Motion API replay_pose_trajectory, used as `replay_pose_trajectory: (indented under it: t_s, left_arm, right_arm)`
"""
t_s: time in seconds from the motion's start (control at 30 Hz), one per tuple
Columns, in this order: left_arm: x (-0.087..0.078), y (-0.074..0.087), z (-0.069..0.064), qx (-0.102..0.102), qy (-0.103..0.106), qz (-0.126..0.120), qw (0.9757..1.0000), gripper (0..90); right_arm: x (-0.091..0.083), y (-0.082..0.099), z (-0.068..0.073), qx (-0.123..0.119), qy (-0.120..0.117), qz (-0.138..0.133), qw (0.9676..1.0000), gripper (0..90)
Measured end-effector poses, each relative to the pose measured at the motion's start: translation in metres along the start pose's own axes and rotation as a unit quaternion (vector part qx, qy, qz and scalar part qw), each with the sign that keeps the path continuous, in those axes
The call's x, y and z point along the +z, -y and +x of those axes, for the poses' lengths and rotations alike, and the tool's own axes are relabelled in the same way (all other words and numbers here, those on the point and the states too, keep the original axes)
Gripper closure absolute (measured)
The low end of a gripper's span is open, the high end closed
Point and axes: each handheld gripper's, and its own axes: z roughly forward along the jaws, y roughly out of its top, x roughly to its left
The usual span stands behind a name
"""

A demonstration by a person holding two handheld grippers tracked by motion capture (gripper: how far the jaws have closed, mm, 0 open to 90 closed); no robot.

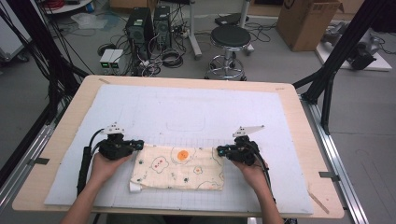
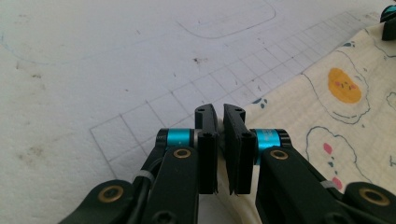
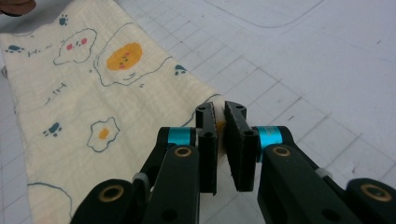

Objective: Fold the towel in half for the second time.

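1. Folded cloth (image 1: 178, 167): lying near the front edge of the surface (image 1: 299, 121), between the two hands; cream cotton, thin, soft and light, printed with fried eggs and paw marks; likely sagging when lifted, so best taken at its far corners.
2. Left gripper (image 1: 139, 144): jaws pinching the cloth's far left corner.
3. Right gripper (image 1: 220, 150): jaws clamping the far right corner.
4. White gridded mat (image 1: 196, 112): lying flat and matte beyond.
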Motion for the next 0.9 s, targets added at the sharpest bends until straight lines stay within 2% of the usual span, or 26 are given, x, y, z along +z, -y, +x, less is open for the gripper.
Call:
replay_pose_trajectory:
  t_s: [0.1,0.2,0.23,0.37,0.53,0.63,0.83,0.9]
  left_arm:
    - [0.004,-0.005,-0.001,0.010,-0.005,0.012,0.9999,83.8]
    - [0.007,-0.008,0.002,0.004,-0.006,0.011,0.9999,84.0]
    - [0.009,-0.008,0.003,-0.004,-0.008,0.004,1.0000,84.0]
    - [0.013,-0.016,0.007,-0.011,-0.009,0.001,0.9999,84.2]
    - [0.018,-0.027,0.012,-0.014,-0.016,-0.004,0.9998,84.2]
    - [0.021,-0.035,0.016,-0.019,-0.021,-0.008,0.9996,84.3]
    - [0.028,-0.054,0.022,-0.017,-0.042,-0.008,0.9990,84.3]
    - [0.031,-0.058,0.025,-0.021,-0.044,-0.008,0.9988,84.2]
  right_arm:
    - [0.000,-0.005,-0.002,-0.006,0.002,0.005,1.0000,83.8]
    - [0.001,-0.010,-0.008,-0.002,0.003,0.010,0.9999,84.0]
    - [0.001,-0.011,-0.010,-0.001,0.003,0.010,1.0000,84.0]
    - [-0.001,-0.018,-0.020,0.009,0.005,0.006,0.9999,84.1]
    - [-0.001,-0.028,-0.035,0.032,0.004,-0.001,0.9995,84.2]
    - [0.001,-0.032,-0.042,0.037,0.005,-0.005,0.9993,84.2]
    - [0.005,-0.042,-0.053,0.048,0.013,-0.008,0.9987,84.3]
    - [0.007,-0.044,-0.058,0.058,0.012,-0.011,0.9982,84.3]
